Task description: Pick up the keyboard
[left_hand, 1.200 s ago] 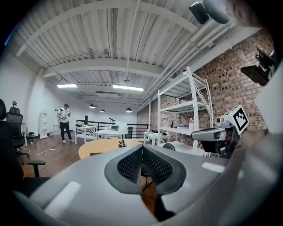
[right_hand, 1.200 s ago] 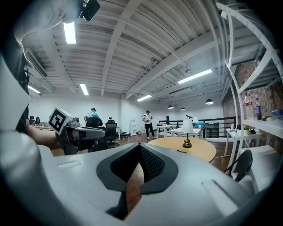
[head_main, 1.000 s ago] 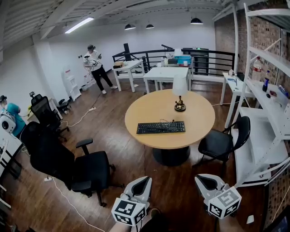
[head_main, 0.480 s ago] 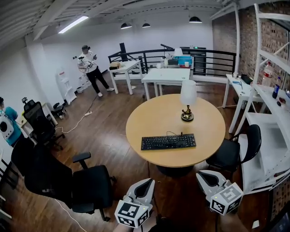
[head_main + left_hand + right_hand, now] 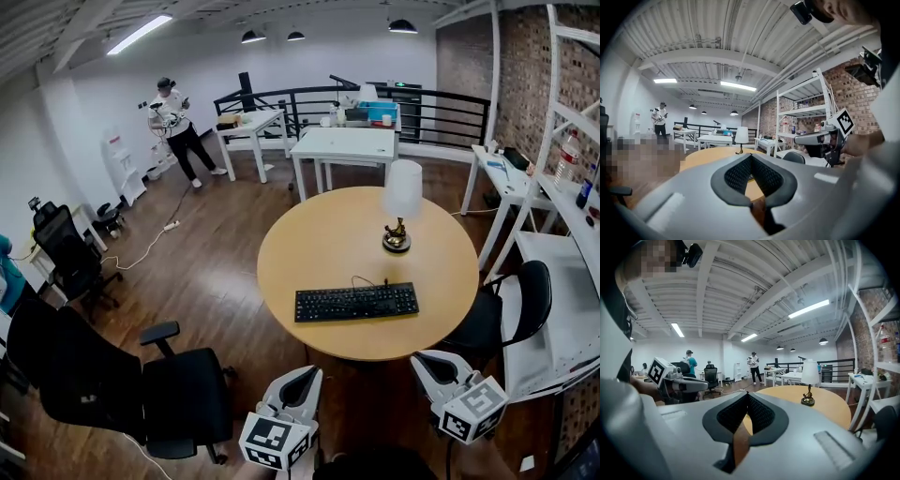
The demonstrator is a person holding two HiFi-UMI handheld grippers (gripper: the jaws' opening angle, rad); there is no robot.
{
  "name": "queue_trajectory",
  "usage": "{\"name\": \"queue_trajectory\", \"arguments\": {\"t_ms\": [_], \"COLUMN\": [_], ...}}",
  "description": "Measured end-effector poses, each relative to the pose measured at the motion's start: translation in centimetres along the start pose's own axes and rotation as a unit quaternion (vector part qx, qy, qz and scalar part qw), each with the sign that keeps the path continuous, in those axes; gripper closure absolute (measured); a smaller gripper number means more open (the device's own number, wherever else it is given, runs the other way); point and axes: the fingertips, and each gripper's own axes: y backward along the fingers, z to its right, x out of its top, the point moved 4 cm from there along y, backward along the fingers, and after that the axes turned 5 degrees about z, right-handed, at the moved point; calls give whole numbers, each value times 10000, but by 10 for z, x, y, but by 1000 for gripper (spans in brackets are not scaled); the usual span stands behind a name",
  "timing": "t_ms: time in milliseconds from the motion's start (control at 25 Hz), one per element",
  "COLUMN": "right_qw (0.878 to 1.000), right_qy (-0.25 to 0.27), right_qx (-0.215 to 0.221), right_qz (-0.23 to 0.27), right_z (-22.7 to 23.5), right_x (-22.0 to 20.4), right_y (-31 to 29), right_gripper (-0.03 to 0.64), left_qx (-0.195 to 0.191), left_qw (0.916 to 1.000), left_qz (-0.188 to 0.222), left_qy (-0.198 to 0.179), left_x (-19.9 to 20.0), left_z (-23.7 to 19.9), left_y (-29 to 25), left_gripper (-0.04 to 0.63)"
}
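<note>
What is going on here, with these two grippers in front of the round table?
A person holds a two-jaw gripper in each hand. The left gripper and the right gripper are both shut and empty, and both hang just short of the round table. The black keyboard lies untouched near the table's front edge, and a small lamp stands behind it. Nothing has been picked up yet.

Dark wood floor [image 5: 206,272], brick wall [image 5: 466,58] right, round table [image 5: 323,239], black office chair [image 5: 183,398], strip light [image 5: 138,34]
</note>
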Motion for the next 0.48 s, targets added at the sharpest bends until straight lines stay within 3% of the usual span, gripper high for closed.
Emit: {"name": "queue_trajectory", "arguments": {"t_ms": [120, 240, 360, 480], "right_qw": [9999, 9998, 9998, 9996], "right_qy": [-144, 90, 56, 28], "right_qx": [-19, -20, 110, 263], "right_qz": [18, -200, -180, -108], "right_z": [8, 25, 60, 96], "right_x": [0, -8, -10, -6], "right_y": [-20, -46, -81, -112], "right_gripper": [614, 612, 612, 612], "left_qx": [-9, -88, -89, -78], "left_qw": [9995, 9992, 9993, 9975], "left_qz": [-5, -35, -80, -135], "left_qy": [302, 377, 358, 689], "left_x": [-4, -12, -16, -14], "left_z": [-21, -37, -51, -62], "left_y": [-11, -34, -77, -123], "left_gripper": [595, 595, 595, 595]}}
